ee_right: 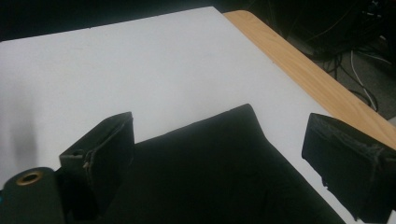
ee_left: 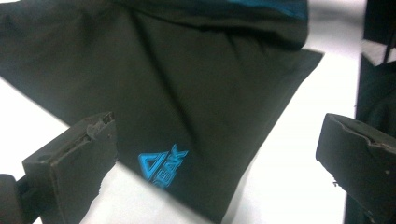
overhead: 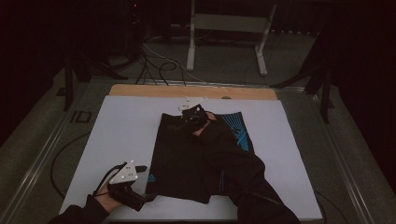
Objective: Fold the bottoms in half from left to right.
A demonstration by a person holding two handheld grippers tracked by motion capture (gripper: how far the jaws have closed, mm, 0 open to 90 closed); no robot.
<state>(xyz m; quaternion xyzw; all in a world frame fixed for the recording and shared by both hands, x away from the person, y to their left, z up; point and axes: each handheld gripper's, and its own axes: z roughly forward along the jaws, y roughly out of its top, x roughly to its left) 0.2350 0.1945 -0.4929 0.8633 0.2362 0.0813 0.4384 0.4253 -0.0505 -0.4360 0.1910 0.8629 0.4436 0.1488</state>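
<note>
- The black shorts (overhead: pixel 201 158) lie flat on the white desk (overhead: pixel 126 135), long axis running from the near edge toward the far wooden strip (overhead: pixel 191 91) — waistband end far, hem end near me, as far as I can judge.
- My left gripper (overhead: pixel 140 169) sits at the near left corner of the shorts, just beside the hem. Its jaws stand wide apart and hold nothing; in the left gripper view the corner with the blue logo (ee_left: pixel 161 162) lies straight ahead between them, the cloth not yet touched.
- My right gripper (overhead: pixel 196 114) is out over the far end, arm stretched across the shorts. Its jaws are also spread and empty; in the right gripper view the far corner of the shorts (ee_right: pixel 233 154) sits below and between them, bare desk beyond.
- So each gripper has its own corner: left for the near left one, right for the far left one — both on the same long side.
- My read: the next move is a pinch on that left edge at both ends, then a fold across toward the side with the blue stripes (overhead: pixel 238 130).
- The risk is a jaw catching one layer only.
</note>
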